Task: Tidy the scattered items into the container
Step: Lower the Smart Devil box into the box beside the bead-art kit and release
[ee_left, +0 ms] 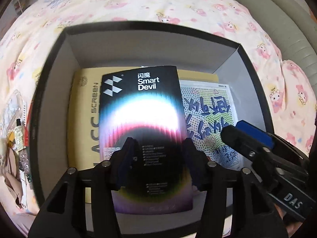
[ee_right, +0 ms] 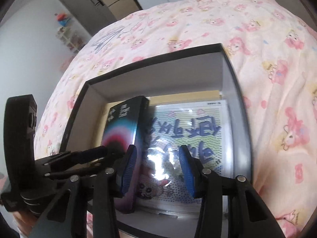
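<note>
Left gripper (ee_left: 158, 158) sits over the black box (ee_left: 49, 83) on the pink bedspread (ee_left: 138, 4), its jaws straddling the Smart Devil carton (ee_left: 142, 103); whether the pads still pinch it I cannot tell, likely mid-release so it drops in upright-ish. The carton leans inside atop the yellow packet (ee_left: 83, 107), beside the bead-art sheet (ee_right: 190, 130). Right gripper (ee_right: 156, 166) hangs half-open and empty over that sheet, probably steadying; loose bits (ee_left: 17, 130) remain outside left.
</note>
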